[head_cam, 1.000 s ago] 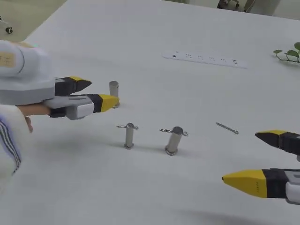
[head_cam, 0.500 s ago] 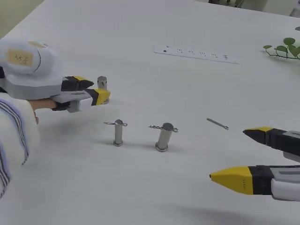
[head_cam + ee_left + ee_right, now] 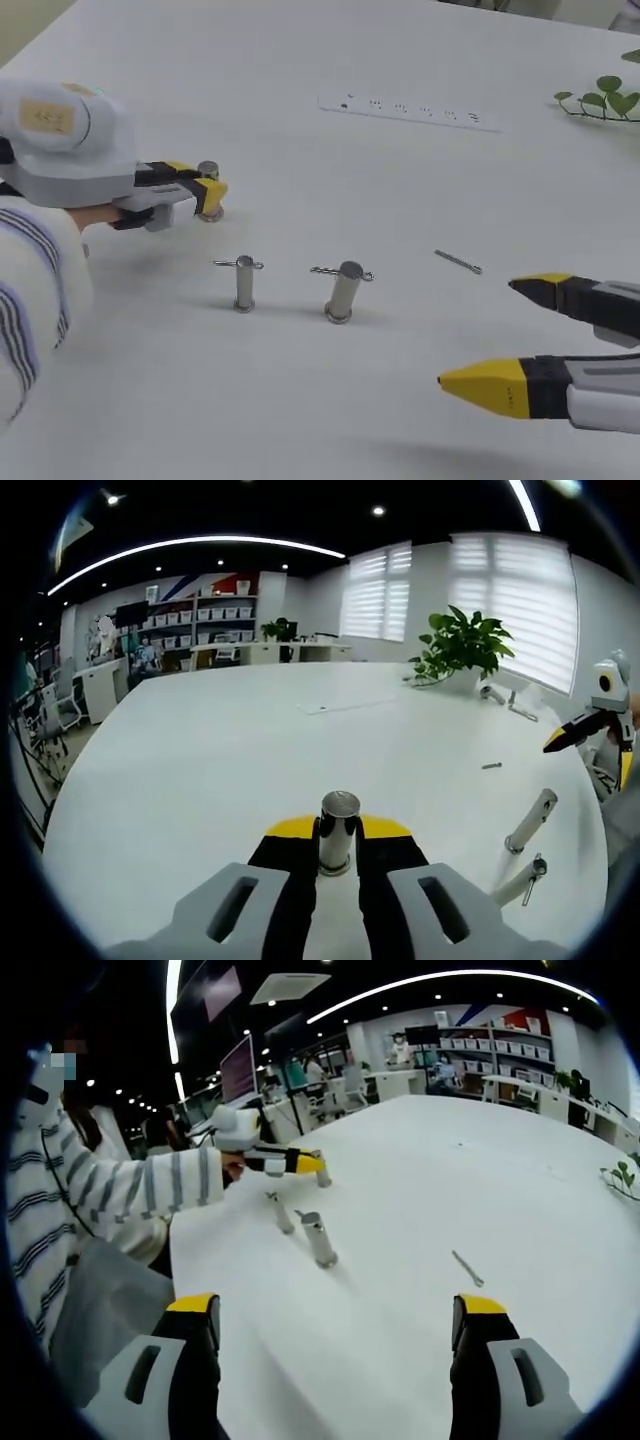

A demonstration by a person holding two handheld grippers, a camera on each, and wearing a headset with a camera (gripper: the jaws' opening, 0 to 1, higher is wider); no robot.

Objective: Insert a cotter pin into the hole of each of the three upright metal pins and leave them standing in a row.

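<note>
Head view: three upright metal pins stand on the white counter (image 3: 300, 400). The narrow metal pin (image 3: 244, 285) and the thick metal pin (image 3: 342, 293) stand side by side, each with a cotter pin through its top. The bare metal pin (image 3: 208, 172) stands apart, far-left, with nothing through it. The left gripper (image 3: 207, 190) reaches in level and is clamped on the bare pin's shank. The loose cotter pin (image 3: 458, 262) lies flat to the right of the thick pin, with the right gripper (image 3: 480, 332) near it, jaws spread, holding nothing. A power strip (image 3: 410, 109) lies at the far side.

Left gripper view: both jaws of the left gripper (image 3: 338, 830) press the bare metal pin (image 3: 340, 808), whose polished cap stands clear above them. I cannot see a cross-hole.

Right gripper view: the right gripper (image 3: 337, 1310) is wide apart and the loose cotter pin (image 3: 466, 1268) lies ahead, towards its right jaw.

Judgement: the cotter pin is thin, light, stiff wire lying flush on the counter, so it is likely to skate. It is best taken at the looped end, leaving the legs free. The metal pin is smooth, rigid and tippy on its small flanged foot, so a low hold on the shank suits.
</note>
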